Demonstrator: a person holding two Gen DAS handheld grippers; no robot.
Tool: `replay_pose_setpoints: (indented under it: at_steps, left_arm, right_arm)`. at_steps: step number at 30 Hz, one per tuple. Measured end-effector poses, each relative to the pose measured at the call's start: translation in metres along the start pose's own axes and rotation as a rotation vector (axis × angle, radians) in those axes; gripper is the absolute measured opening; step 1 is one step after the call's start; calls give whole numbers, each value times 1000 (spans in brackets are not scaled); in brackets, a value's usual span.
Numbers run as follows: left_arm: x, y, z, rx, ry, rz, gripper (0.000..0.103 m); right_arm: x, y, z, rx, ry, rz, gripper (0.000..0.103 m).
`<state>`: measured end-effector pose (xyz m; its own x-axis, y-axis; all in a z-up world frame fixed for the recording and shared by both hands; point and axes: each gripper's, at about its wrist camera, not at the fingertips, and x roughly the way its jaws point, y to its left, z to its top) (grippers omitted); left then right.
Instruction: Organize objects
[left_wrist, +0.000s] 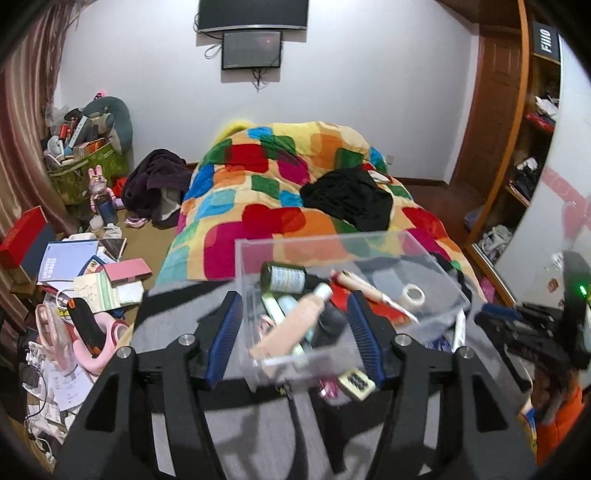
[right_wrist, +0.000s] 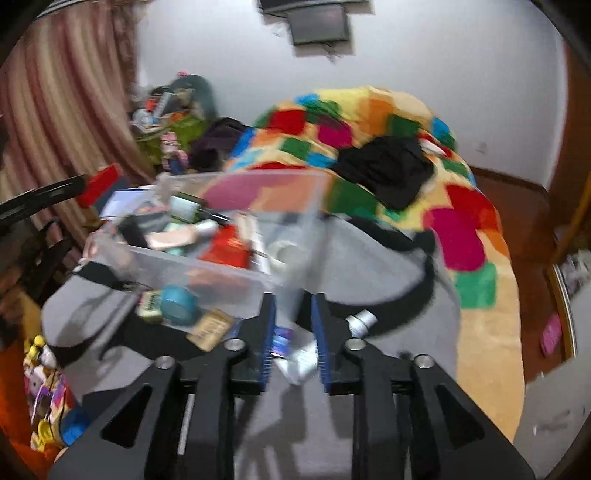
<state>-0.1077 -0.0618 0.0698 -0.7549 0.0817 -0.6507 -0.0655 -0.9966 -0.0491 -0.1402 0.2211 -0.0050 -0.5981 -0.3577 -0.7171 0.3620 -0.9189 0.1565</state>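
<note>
**Clear box between my left fingers**

The clear plastic box (left_wrist: 343, 295) sits on a grey cloth (left_wrist: 177, 314) spread over the bed, holding a dark bottle (left_wrist: 284, 278), a beige tube (left_wrist: 299, 321) and a tape roll (left_wrist: 413, 296). My left gripper (left_wrist: 293, 336) is spread wide, its fingers either side of the box's near corner. My right gripper (right_wrist: 293, 332) is narrowed around a white tube (right_wrist: 299, 363) just beside the box; the view is blurred, so I cannot tell if it grips.
</note>
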Motion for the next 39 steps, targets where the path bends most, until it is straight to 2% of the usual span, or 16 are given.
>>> replay_pose_setpoints:
  at_steps: [4,5,16,18,20,22,23,29,39]
  left_arm:
    - [1,-11,-20,33,34,-14,60]
    - [4,-15,-27,44,51,-20,60]
    - [57,-44,-75,114,252,-78,60]
    - [63,-49,-76,123,262,-82,60]
    - [69,-53,-74,131,267,-87,60]
    - [73,-58,-72,145,266,-92,60]
    - [75,-60,-71,155,267,-93,59]
    - [93,-61,-71,175,306,-78,56]
    - [99,-60,-75,171,288,-54,51]
  right_arm:
    - [5,-19,-9,77,22,-39,53]
    - [7,-22,-10,91,26,-48,57]
    - [51,-19,-11,104,145,-69,57]
    - [51,-17,-13,87,148,-77,55]
    - [49,-15,-15,59,143,-104,34]
    - [48,-14,-16,43,144,-95,18]
    - [46,-15,-18,38,142,-98,14]
    - [34,-14,-23,23,100,-77,14]
    - [-9,-8,-13,27,-28,-30,14]
